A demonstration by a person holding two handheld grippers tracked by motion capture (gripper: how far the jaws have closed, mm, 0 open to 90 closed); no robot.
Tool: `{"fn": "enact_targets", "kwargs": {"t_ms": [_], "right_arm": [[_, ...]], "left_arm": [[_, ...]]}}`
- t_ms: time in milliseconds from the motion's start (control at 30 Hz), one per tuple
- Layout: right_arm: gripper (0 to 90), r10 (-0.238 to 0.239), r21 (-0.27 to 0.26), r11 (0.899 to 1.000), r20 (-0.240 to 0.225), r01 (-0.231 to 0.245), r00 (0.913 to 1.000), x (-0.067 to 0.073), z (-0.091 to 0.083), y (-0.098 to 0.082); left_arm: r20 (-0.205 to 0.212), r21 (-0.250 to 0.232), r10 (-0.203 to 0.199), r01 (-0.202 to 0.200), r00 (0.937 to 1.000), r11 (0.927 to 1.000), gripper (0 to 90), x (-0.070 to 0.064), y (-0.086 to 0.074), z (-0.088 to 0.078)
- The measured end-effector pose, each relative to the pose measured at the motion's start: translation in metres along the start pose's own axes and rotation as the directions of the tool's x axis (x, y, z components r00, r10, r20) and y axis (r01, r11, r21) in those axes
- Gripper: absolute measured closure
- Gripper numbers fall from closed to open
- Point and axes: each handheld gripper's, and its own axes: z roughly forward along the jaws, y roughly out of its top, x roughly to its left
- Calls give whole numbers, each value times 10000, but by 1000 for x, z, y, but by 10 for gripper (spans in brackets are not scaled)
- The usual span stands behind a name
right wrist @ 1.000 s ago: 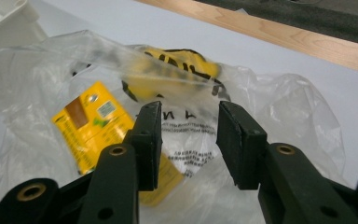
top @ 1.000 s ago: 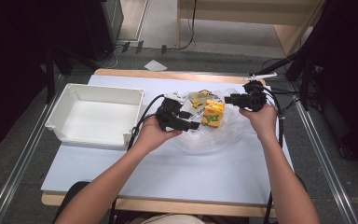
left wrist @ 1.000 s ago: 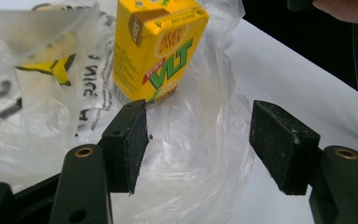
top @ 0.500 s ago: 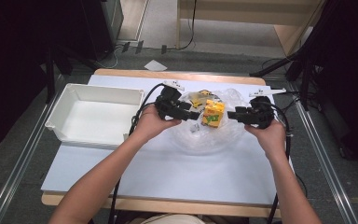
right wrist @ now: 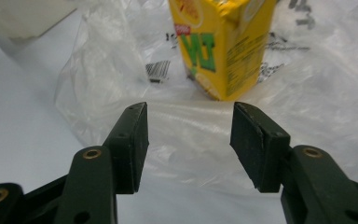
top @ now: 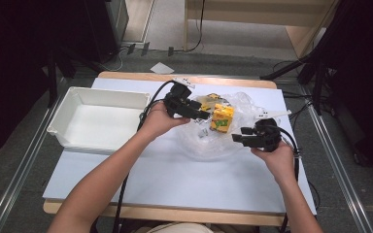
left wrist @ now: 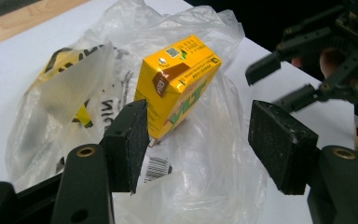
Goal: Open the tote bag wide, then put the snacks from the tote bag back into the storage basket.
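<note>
Carton (top: 222,118) upright between two open grippers.

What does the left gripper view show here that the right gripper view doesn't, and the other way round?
The left gripper view takes in the carton's top face, a second yellow packet under the plastic, and the right gripper at the far side, its jaws apart. The right gripper view catches a corner of the white tray at upper left. Both show the upright yellow drink carton on the crumpled clear plastic bag, a barcode label on the bag, and their own open jaws with nothing between the pads.
</note>
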Motion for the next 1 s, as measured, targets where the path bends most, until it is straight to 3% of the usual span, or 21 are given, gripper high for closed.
{"fn": "enact_targets", "kwargs": {"t_ms": [133, 300, 367, 567, 733, 1000], "right_arm": [[464, -329, 93, 9994, 6, 329, 9995, 8, 4, -10], [451, -379, 225, 9990, -134, 382, 9992, 13, 10, -22], [449, -386, 222, 9990, -162, 389, 9991, 15, 9, -25], [449, -353, 71, 9993, -197, 355, 9992, 16, 4, -33], [449, -265, 130, 9996, -189, 267, 9995, 15, 2, -39], [450, -321, 80, 9994, -262, 323, 9991, 17, -2, -42]], "left_arm": [[76, 50, 11, -11, 10000, 10000, 393, 3, -1, 3], [88, 289, -16, 13, 10000, 9996, 400, 7, -1, 7], [-32, 434, 185, -184, 9998, 9989, 400, 8, 1, 8], [131, 353, 89, -94, 9999, 9993, 400, 15, 9, 12], [16, 402, 385, -385, 9993, 9984, 396, 15, 17, 16], [204, 300, 828, -833, 9964, 9961, 397, 18, 30, 23]]}}
